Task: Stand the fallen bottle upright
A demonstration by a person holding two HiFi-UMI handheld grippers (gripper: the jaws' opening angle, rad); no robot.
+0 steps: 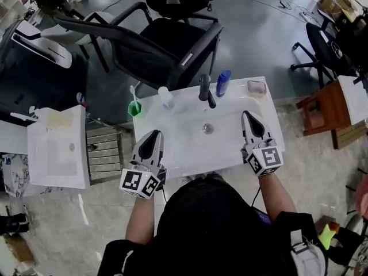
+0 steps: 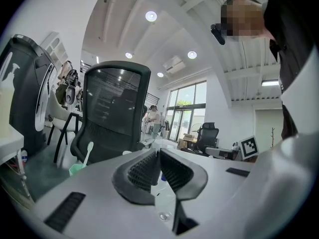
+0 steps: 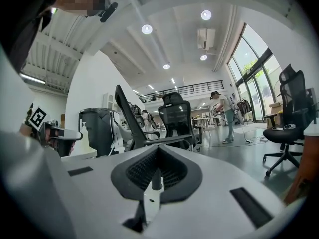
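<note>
A white washbasin (image 1: 178, 154) lies in front of me in the head view. On its back rim are a blue bottle (image 1: 223, 83) to the right of the dark faucet (image 1: 204, 89) and a small pale bottle (image 1: 165, 97) to its left; from this steep angle I cannot tell which one lies down. My left gripper (image 1: 153, 133) (image 2: 158, 156) hovers over the basin's front left, shut and empty. My right gripper (image 1: 246, 114) (image 3: 158, 151) is over the basin's right side, below the blue bottle, also shut with nothing between its fingers.
A green cup with a toothbrush (image 1: 134, 107) stands at the basin's back left corner, a soap dish (image 1: 256, 87) at the back right. A black office chair (image 1: 167, 45) stands behind the basin. A second white basin (image 1: 57, 148) and a slatted rack (image 1: 103, 148) are to the left, a wooden stool (image 1: 325, 105) to the right.
</note>
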